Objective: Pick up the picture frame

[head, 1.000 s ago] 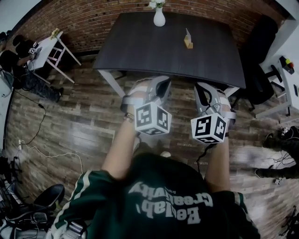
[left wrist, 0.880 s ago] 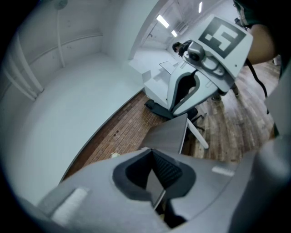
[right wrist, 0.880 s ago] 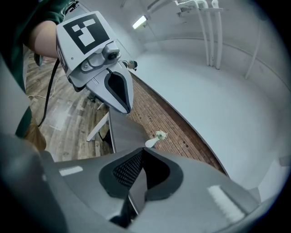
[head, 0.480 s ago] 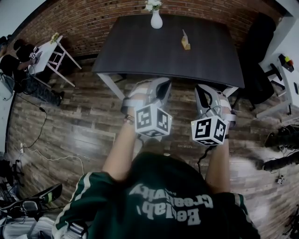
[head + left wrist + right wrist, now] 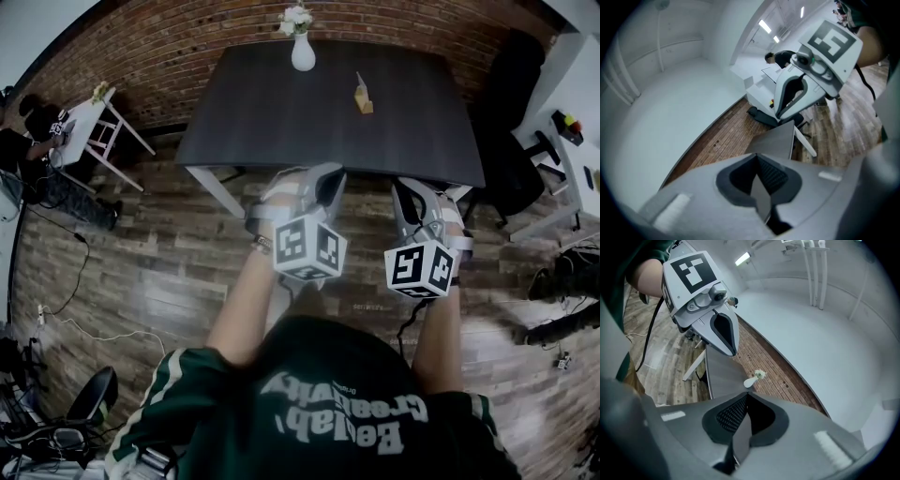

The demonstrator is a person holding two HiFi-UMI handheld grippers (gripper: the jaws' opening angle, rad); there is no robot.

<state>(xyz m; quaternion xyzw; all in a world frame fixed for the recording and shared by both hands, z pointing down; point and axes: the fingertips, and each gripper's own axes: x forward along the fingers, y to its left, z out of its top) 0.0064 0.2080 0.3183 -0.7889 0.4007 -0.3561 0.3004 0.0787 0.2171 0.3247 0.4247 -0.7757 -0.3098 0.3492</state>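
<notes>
The small picture frame [image 5: 362, 97] stands upright on the dark table [image 5: 281, 122], right of a white vase with flowers [image 5: 302, 52]. My left gripper [image 5: 323, 180] and right gripper [image 5: 412, 195] are held side by side over the wooden floor, just short of the table's near edge, pointing at it. Both are shut with nothing between the jaws. The left gripper view has its shut jaws [image 5: 761, 187] facing the table [image 5: 776, 138], with the right gripper [image 5: 806, 79] beside it. The right gripper view has its shut jaws [image 5: 743, 427], the vase [image 5: 751, 380] and the left gripper [image 5: 712, 319]; the frame is hidden there.
A white side table [image 5: 89, 117] stands at the far left by the brick wall. A black office chair [image 5: 511, 141] and a white desk [image 5: 577, 141] are on the right. Cables [image 5: 84, 314] lie on the floor at left; another chair [image 5: 94, 398] sits bottom left.
The table, vase and frame have slid lower and nearer in the head view. Both grippers have closed in on the table's near edge, still shut.
</notes>
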